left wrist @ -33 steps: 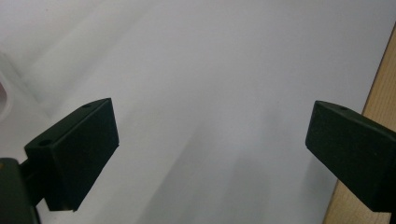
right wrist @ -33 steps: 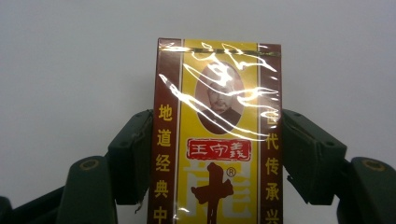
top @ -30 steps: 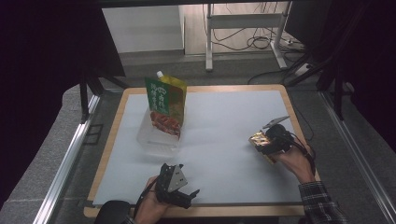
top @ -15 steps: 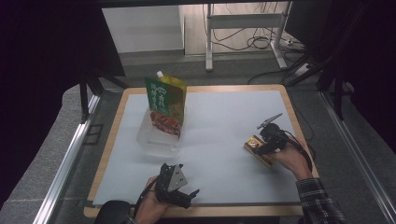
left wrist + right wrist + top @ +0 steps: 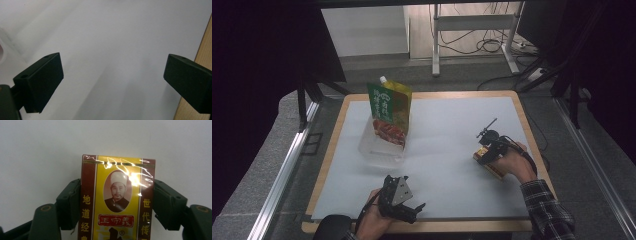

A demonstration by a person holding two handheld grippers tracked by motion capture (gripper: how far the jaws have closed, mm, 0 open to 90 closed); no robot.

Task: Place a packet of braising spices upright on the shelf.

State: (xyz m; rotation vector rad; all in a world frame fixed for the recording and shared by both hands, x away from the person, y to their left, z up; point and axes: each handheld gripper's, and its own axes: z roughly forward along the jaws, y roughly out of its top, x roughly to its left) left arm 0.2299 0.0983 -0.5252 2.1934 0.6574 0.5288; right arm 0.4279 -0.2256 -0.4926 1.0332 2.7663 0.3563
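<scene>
My right gripper point(image 5: 486, 150) is shut on a yellow and maroon box point(image 5: 485, 158) at the right of the white mat point(image 5: 447, 130). In the right gripper view the box point(image 5: 117, 202) carries a small portrait and red and yellow characters, and the gripper point(image 5: 119, 201) clamps its two long sides low over the mat. My left gripper point(image 5: 409, 209) rests in a hand near the front edge. It stands wide open point(image 5: 112, 75) over bare mat with nothing between its jaws.
A green and yellow spouted pouch point(image 5: 389, 107) stands upright in a clear plastic container point(image 5: 379, 149) at the left middle of the mat. A wooden border point(image 5: 427, 94) frames the mat. The same wood point(image 5: 205, 50) runs beside the left gripper's right jaw.
The right gripper has brought the box down and slightly toward the table's front, from tilted up to low over the mat. The left gripper has stayed still.
</scene>
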